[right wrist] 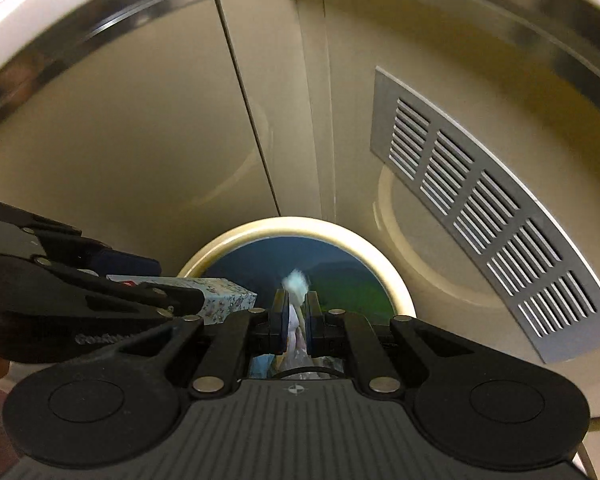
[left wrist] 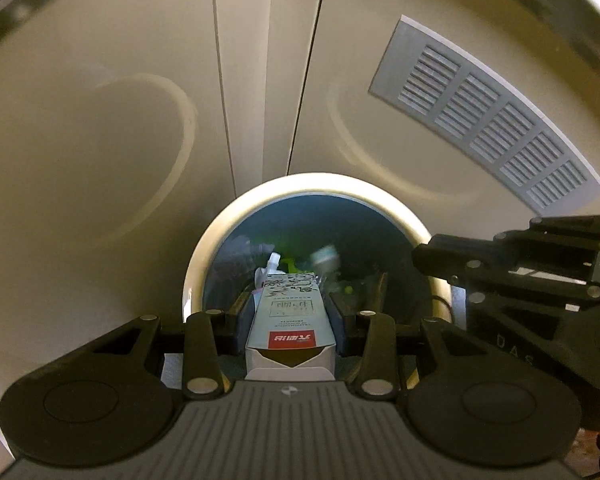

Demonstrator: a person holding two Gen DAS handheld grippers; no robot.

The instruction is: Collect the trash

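While both grippers hang over the bin (left wrist: 204,264) | left gripper (left wrist: 291,312) pinches carton (left wrist: 290,320) | right gripper (right wrist: 296,320) clamps white scrap (right wrist: 296,282) at bin's 12 | risk: carton's near 9 o'clock rim, could clip it and bounce out

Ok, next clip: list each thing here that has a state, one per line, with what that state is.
Left gripper: fingers shut on the carton.
Carton: held above the bin's mouth, near flap open.
Right gripper: fingers shut on a thin white scrap.
White scrap: pinched, tip sticking out past the fingers.
Bin: open, lined dark, trash already inside.
Cabinet doors: closed.
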